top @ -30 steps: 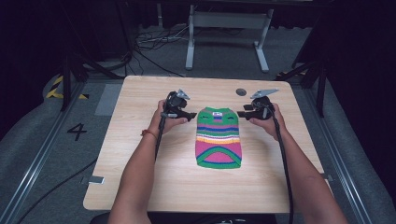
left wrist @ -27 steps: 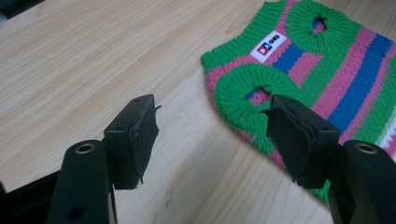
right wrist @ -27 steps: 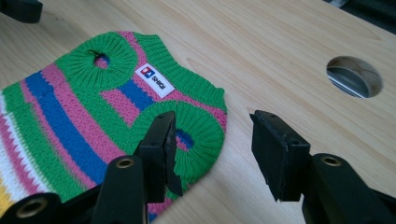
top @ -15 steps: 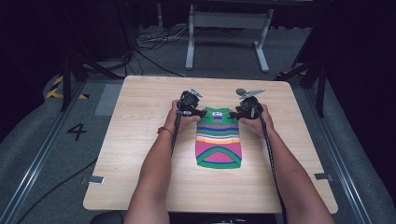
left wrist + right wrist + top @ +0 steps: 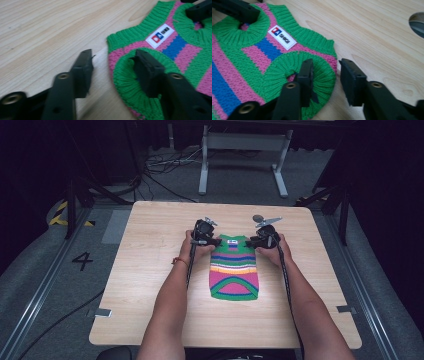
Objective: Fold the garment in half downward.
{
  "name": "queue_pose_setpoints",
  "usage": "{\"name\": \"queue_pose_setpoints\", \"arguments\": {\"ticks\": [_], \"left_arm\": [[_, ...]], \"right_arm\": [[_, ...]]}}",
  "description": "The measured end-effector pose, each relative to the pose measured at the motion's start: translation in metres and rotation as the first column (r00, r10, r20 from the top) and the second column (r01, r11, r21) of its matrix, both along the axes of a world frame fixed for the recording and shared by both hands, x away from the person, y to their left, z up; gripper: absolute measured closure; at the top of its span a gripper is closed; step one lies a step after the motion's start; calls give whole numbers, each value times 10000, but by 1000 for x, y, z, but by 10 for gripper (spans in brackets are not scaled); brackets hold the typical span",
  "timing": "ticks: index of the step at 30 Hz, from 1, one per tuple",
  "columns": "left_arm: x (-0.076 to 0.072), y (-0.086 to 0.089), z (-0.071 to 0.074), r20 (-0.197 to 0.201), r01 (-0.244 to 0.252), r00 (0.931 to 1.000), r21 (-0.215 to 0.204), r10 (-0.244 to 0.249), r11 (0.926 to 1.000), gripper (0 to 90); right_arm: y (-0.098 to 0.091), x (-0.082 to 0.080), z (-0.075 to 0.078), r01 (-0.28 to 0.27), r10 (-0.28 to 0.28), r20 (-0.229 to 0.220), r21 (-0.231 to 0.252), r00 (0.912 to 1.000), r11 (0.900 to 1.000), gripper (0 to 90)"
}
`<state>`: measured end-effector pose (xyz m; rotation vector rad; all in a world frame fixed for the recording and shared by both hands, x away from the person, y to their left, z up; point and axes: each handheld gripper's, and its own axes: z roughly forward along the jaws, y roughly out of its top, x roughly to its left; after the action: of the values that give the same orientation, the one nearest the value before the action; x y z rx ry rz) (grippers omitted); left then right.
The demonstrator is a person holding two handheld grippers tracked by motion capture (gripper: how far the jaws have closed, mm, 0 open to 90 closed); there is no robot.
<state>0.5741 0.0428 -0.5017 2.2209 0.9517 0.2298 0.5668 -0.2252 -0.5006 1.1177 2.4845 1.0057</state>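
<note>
both grippers have closed in from the sides over the last second. the left gripper [image 5: 206, 237] and right gripper [image 5: 261, 239] now straddle the far shoulders of the striped sweater [image 5: 233, 268], flat mid-table [image 5: 150, 270], fingers spread. a grasp looks imminent.

We see a light wooden table [image 5: 150, 270], smooth and matt, its grain plain at upper left. The sweater [image 5: 160, 57] is chunky ribbed knit with a smooth white label [image 5: 282, 37]. The jaws look like matt black plastic with brassy metal inserts.
</note>
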Motion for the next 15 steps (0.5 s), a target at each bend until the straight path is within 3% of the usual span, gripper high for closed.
{"name": "queue_pose_setpoints", "arguments": {"ticks": [5, 7, 10, 15], "left_arm": [[-2, -3, 1, -117, 328, 9994, -45, -328, 9995, 760], [-4, -5, 3, 28, 481, 9988, 236, -482, 9986, 808], [-5, -8, 5, 137, 557, 9983, 507, -564, 9972, 825], [-6, -9, 11, 509, 445, 9976, 501, -470, 9978, 831]], "right_arm": [[3, -2, 1, -52, 55, -190, 153, 9998, 9999, 816], [2, -2, 1, -29, 33, -218, 209, 9998, 9998, 831], [3, -5, 0, 7, -1, -196, 279, 9998, 9996, 839], [1, -8, 3, -107, 110, -99, 280, 9999, 9996, 839]]}}
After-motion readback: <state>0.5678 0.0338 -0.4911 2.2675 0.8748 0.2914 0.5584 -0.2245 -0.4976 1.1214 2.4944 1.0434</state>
